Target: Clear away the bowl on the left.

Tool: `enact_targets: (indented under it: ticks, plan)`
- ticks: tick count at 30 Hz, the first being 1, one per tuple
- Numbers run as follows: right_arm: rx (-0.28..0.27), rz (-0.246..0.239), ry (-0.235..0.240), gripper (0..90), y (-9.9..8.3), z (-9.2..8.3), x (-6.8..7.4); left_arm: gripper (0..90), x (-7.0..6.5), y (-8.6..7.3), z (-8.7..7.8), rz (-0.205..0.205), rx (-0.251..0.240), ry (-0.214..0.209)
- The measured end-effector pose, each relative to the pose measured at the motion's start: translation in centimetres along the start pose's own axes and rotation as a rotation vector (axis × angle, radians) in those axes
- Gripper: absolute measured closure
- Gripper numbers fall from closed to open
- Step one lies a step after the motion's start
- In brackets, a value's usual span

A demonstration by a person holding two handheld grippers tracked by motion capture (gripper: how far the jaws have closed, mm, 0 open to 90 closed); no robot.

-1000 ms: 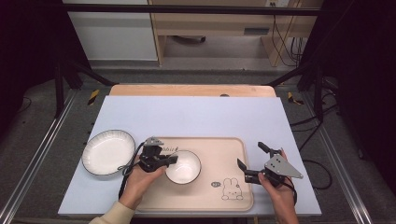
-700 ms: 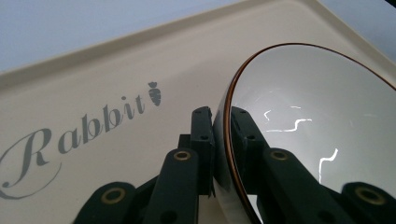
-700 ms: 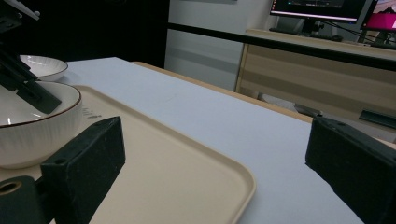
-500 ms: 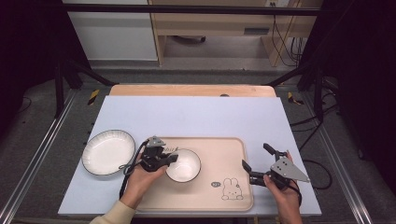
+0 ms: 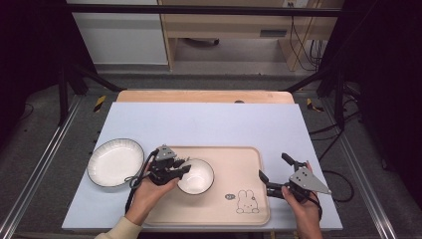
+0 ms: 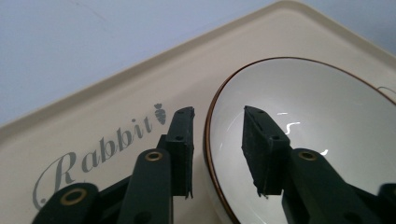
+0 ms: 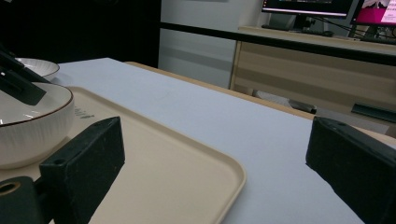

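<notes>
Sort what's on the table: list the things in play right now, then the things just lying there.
In play:
- small white bowl, brown-rimmed, on the tray
- beige rabbit tray
- left hand-held gripper, jaws just opened, astride the bowl's rim
- right hand-held gripper, open at the tray's right edge

Lying about:
- larger white bowl, left of the tray
- pale blue mat
</notes>
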State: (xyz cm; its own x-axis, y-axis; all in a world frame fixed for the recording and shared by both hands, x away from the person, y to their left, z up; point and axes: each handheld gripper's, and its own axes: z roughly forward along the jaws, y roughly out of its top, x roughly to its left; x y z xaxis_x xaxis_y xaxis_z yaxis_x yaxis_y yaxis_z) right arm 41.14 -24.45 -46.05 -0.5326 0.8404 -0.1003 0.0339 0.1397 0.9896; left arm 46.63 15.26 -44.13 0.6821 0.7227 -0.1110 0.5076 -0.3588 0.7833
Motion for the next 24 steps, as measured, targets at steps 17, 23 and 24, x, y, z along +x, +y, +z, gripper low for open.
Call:
enact_targets:
  ticks: [17,23,24]
  plan:
    - [0.007,0.017,-0.005,4.4,0.0,0.1,0.0,27.4,-0.7,0.6,-0.9,0.030,-0.046,0.006]
    - [0.007,0.014,-0.002,4.4,0.1,0.3,0.1,14.3,-0.8,0.8,-1.4,0.062,-0.079,-0.030]
    - [0.007,0.013,-0.002,4.4,0.1,0.3,0.1,13.2,-0.7,0.9,-1.6,0.064,-0.087,-0.039]
